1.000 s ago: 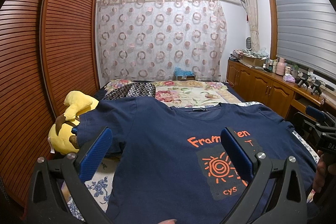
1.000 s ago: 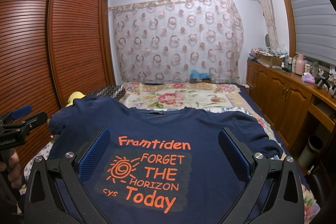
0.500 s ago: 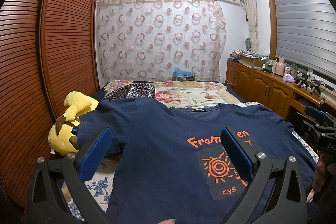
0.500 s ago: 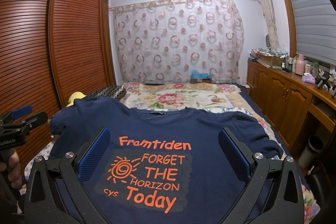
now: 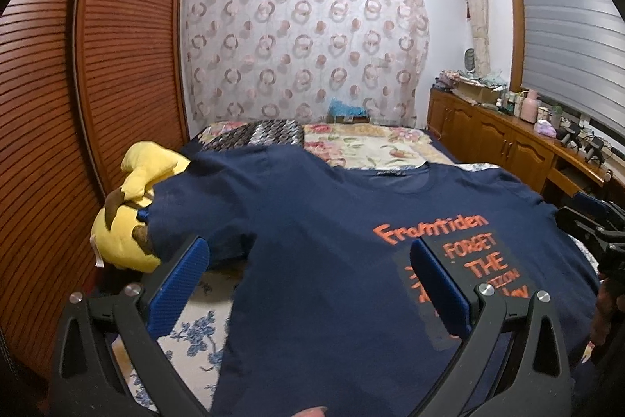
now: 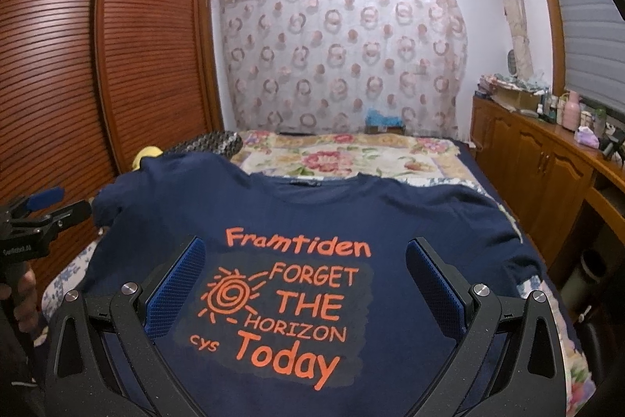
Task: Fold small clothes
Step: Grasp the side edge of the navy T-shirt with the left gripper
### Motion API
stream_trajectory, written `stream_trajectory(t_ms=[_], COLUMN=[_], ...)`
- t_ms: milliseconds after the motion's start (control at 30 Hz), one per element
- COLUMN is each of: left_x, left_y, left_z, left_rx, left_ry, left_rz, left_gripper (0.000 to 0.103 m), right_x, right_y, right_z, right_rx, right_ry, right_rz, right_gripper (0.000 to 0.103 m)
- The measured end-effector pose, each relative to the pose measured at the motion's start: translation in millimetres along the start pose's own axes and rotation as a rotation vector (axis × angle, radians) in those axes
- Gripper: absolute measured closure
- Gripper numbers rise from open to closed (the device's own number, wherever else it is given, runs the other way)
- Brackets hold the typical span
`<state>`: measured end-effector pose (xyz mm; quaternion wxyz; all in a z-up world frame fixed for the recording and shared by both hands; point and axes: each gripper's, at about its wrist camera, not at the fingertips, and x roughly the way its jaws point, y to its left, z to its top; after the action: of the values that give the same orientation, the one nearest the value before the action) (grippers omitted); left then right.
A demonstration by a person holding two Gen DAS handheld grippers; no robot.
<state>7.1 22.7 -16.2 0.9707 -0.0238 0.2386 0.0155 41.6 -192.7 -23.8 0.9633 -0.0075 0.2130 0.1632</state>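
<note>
T-shirt (image 6: pixel 390 221) flat on bed (image 6: pixel 351 155); plush toy (image 5: pixel 129 221) at its left sleeve, wardrobe (image 5: pixel 117 65) beyond.

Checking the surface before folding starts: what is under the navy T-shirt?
The T-shirt lies spread on a bed with floral bedding. Its left sleeve rests over a yellow plush toy. Whatever lies beneath its middle is covered.

The bed (image 6: pixel 474 169) carried a navy T-shirt (image 6: pixel 410 221) spread flat, print up, over a floral quilt (image 6: pixel 343 153). A yellow plush toy (image 5: pixel 125 221) sat at its left edge, a dark patterned pillow (image 5: pixel 254 133) behind.
</note>
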Motion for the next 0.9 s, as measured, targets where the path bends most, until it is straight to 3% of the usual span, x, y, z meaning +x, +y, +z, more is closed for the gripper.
stream_trajectory(t_ms=[467,700,867,900], left_x=[29.9,46.4,54.1,58.8], left_y=[49.7,87.5,111.5,116.5], left_z=[-17.7,-17.5,-6.3,-2.6], left_rx=[0.031,0.005,-0.028,-0.032], left_ry=[0.092,0.131,0.133,0.140], left_rz=[0.038,-0.001,-0.036,-0.038], left_gripper=[0.000,0.000,0.010,0.021], right_x=[32.8,60.0,76.4,78.6], right_y=[12.7,25.0,37.2,39.4], right_z=[-9.7,-17.6,-21.3,-21.3], right_rx=[-0.039,-0.059,-0.090,-0.096], right_ry=[0.083,0.153,0.192,0.196], right_rz=[0.075,0.137,0.167,0.172], right_gripper=[0.000,0.000,0.000,0.000])
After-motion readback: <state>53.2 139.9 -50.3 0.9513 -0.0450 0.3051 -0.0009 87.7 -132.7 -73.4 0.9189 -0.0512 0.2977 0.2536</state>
